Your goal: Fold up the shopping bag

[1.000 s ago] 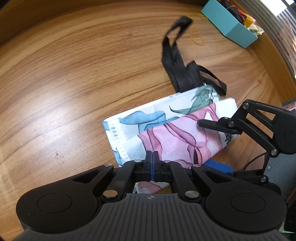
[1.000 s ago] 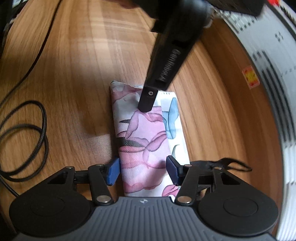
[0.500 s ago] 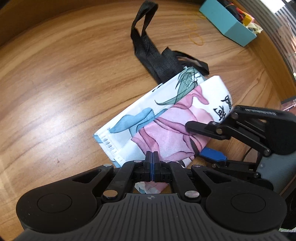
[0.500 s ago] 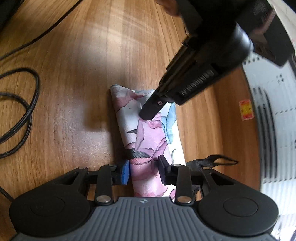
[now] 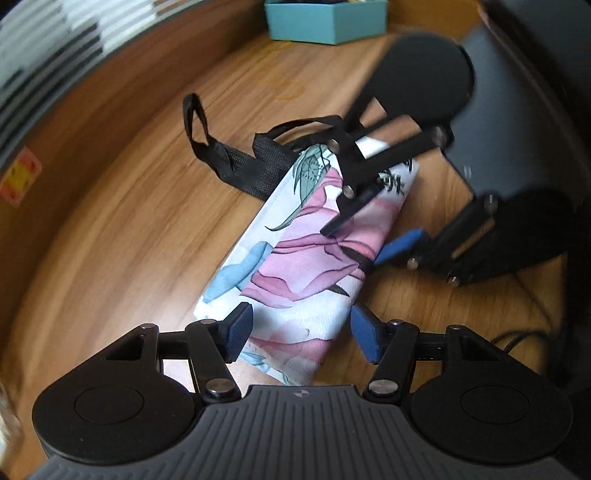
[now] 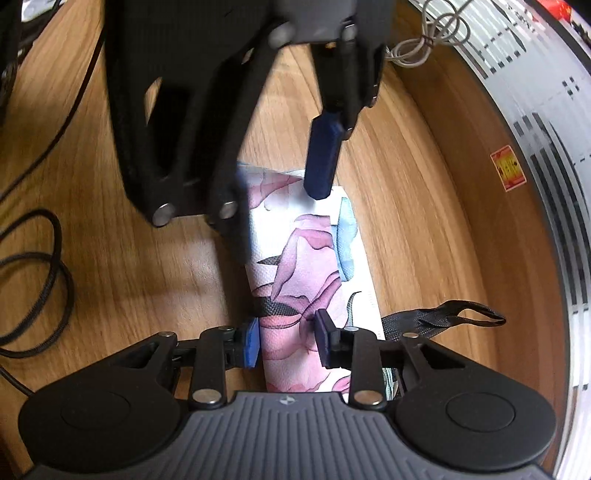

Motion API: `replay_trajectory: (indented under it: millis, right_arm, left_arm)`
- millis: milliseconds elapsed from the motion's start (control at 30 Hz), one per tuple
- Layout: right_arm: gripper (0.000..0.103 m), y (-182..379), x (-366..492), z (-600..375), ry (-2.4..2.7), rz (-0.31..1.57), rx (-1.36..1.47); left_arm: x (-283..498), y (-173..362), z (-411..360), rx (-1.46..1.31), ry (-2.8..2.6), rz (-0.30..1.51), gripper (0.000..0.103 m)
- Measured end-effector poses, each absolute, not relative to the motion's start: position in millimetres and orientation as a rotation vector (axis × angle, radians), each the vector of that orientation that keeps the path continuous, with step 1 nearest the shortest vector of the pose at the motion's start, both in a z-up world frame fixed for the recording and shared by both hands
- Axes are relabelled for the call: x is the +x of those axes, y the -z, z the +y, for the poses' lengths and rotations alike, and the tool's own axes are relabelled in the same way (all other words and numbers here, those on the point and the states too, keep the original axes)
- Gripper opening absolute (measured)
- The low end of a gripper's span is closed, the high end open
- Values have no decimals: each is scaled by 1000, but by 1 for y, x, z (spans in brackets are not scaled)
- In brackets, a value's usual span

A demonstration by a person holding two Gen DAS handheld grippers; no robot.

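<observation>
L tongs (image 5: 301, 332) just opened off the shopping bag (image 5: 314, 258); pads now straddle its near end w/o pressing. R tongs (image 6: 286, 343) just closed in and pinch the handle end. Bag lies as a narrow folded strip on the worktop (image 5: 122, 221). I read this as a regrip before the next fold. Obstructions: black handles (image 5: 236, 166) trail loose; teal box (image 5: 325, 20) and cable (image 6: 40, 266) well apart.

wooden table (image 5: 110, 229), folded bag (image 5: 306, 258), teal box (image 5: 325, 22)

A desk in an office-like room: wooden desk (image 5: 110, 229), black cables (image 6: 40, 266), teal box (image 5: 325, 22).
</observation>
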State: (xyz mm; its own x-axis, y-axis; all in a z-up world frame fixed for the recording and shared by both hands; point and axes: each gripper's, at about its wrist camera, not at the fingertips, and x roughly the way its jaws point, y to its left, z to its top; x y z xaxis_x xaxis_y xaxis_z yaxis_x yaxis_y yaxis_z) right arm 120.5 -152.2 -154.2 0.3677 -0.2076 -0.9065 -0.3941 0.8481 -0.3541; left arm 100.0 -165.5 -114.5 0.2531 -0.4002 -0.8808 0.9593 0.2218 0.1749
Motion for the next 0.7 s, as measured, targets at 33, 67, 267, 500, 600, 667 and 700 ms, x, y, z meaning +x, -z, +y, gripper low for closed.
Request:
replay_trajectory:
  millis: [33, 67, 267, 500, 600, 667, 700]
  right_arm:
    - [35, 153, 124, -153, -129, 1209, -569]
    - [35, 152, 125, -153, -128, 1207, -561]
    - [35, 144, 136, -161, -115, 1201, -484]
    - [37, 146, 133, -173, -105, 1203, -457]
    - [49, 147, 127, -174, -98, 1201, -502]
    - [54, 148, 118, -177, -83, 1204, -528]
    - [54, 150, 114, -180, -80, 1212, -536]
  left_arm:
    - [99, 115, -166, 883, 1102, 799, 63]
    - [98, 116, -167, 909, 1105, 785, 63]
    - [93, 129, -174, 1094, 1104, 701, 56]
    - [102, 134, -174, 1152, 1161, 710, 49]
    - [110, 134, -169, 1133, 1172, 721, 49]
    - [114, 135, -165, 1118, 1179, 729, 49]
    - [115, 136, -163, 1113, 1182, 732, 49]
